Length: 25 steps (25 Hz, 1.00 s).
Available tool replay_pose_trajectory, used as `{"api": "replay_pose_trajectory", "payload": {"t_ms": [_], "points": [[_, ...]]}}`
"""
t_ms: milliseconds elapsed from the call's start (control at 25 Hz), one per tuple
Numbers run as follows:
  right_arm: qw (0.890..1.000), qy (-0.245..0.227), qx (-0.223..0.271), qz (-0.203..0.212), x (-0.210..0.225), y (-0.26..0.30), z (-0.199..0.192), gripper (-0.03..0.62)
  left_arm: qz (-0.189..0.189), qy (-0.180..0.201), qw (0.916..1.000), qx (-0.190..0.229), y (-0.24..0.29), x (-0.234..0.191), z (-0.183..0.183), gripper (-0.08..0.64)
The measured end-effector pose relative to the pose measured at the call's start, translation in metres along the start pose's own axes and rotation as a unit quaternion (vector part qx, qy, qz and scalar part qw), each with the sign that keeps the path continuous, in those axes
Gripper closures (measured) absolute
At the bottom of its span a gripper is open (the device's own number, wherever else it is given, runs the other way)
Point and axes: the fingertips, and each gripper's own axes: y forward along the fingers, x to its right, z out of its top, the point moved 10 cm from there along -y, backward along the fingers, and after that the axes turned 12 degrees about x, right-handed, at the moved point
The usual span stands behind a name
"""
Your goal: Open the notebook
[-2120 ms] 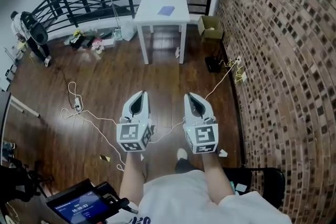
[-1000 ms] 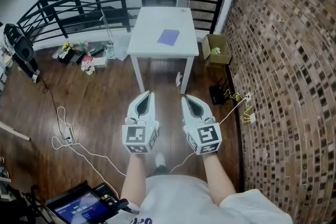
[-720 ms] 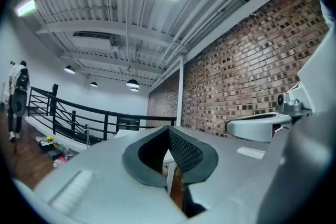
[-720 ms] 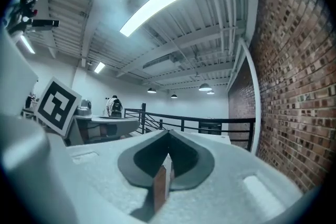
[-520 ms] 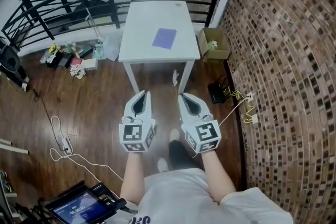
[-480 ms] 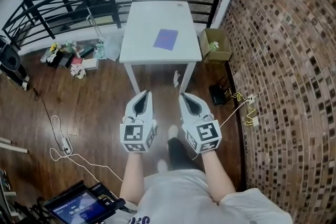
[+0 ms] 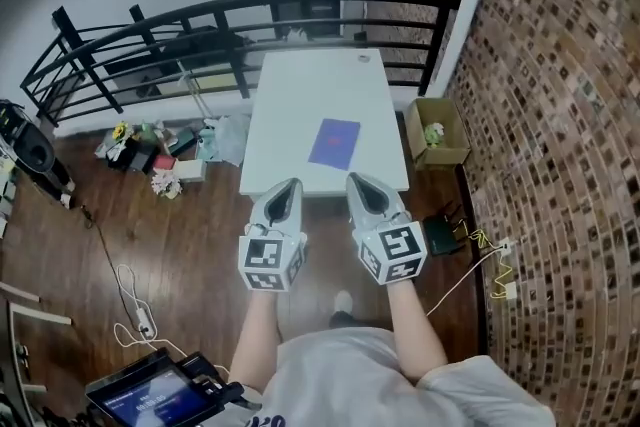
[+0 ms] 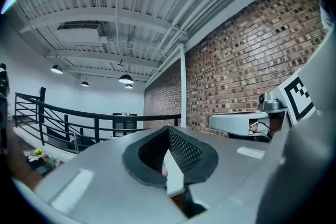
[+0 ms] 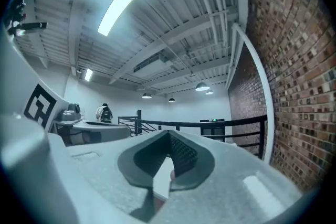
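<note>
A purple notebook (image 7: pixel 335 143) lies closed on the white table (image 7: pixel 290 130), a little right of the table's middle. My left gripper (image 7: pixel 286 188) and my right gripper (image 7: pixel 360 185) are held side by side at the table's near edge, both shut with nothing between the jaws. Both point level toward the table, short of the notebook. In the left gripper view the left gripper (image 8: pixel 169 131) shows shut jaws against the railing and brick wall. In the right gripper view the right gripper (image 9: pixel 169 136) looks the same. The notebook is not seen in either gripper view.
A black railing (image 7: pixel 200 25) runs behind the table. A brick wall (image 7: pixel 560 165) stands at the right. A cardboard box (image 7: pixel 436 133) sits right of the table. Clutter (image 7: pixel 160 150) lies on the wood floor at the left, with a white cable (image 7: pixel 130 300) nearer me.
The table and notebook have come much closer in the head view. Both grippers, still shut, now reach the table's near edge instead of hanging over the floor.
</note>
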Motion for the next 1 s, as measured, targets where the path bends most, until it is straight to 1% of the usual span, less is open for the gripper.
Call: {"api": "replay_pose_trajectory", "payload": {"t_ms": [120, 200, 320, 400, 480, 680, 760, 840, 920, 1000], "points": [[1.000, 0.019, -0.017, -0.002, 0.026, 0.029, -0.022, 0.603, -0.004, -0.001, 0.9998, -0.021, 0.031, -0.014, -0.022, 0.545], [0.998, 0.041, -0.040, -0.012, 0.043, 0.043, -0.045, 0.603, -0.005, -0.007, 0.9990, -0.044, 0.047, -0.019, -0.037, 0.545], [0.994, 0.067, -0.078, -0.022, 0.057, 0.057, -0.073, 0.603, -0.007, -0.023, 0.9970, -0.074, 0.065, -0.032, -0.060, 0.545], [0.993, 0.071, -0.087, -0.026, 0.067, 0.073, -0.085, 0.603, -0.006, -0.032, 0.9962, -0.081, 0.086, -0.044, -0.069, 0.545], [0.993, 0.069, -0.087, -0.033, 0.083, 0.095, -0.091, 0.603, -0.011, -0.041, 0.9960, -0.078, 0.115, -0.055, -0.074, 0.545], [0.989, 0.078, -0.114, -0.060, 0.121, 0.145, -0.108, 0.603, -0.050, -0.059, 0.9923, -0.096, 0.174, -0.076, -0.101, 0.545], [0.985, 0.098, -0.125, -0.062, 0.135, 0.170, -0.114, 0.603, -0.068, -0.069, 0.9909, -0.093, 0.199, -0.090, -0.110, 0.545], [0.981, 0.128, -0.133, -0.064, 0.149, 0.189, -0.122, 0.603, -0.079, -0.079, 0.9893, -0.093, 0.224, -0.105, -0.117, 0.545], [0.976, 0.151, -0.145, -0.068, 0.162, 0.198, -0.133, 0.603, -0.083, -0.091, 0.9869, -0.105, 0.242, -0.116, -0.128, 0.545], [0.968, 0.171, -0.171, -0.065, 0.181, 0.200, -0.148, 0.603, -0.085, -0.108, 0.9819, -0.130, 0.255, -0.118, -0.147, 0.545]]}}
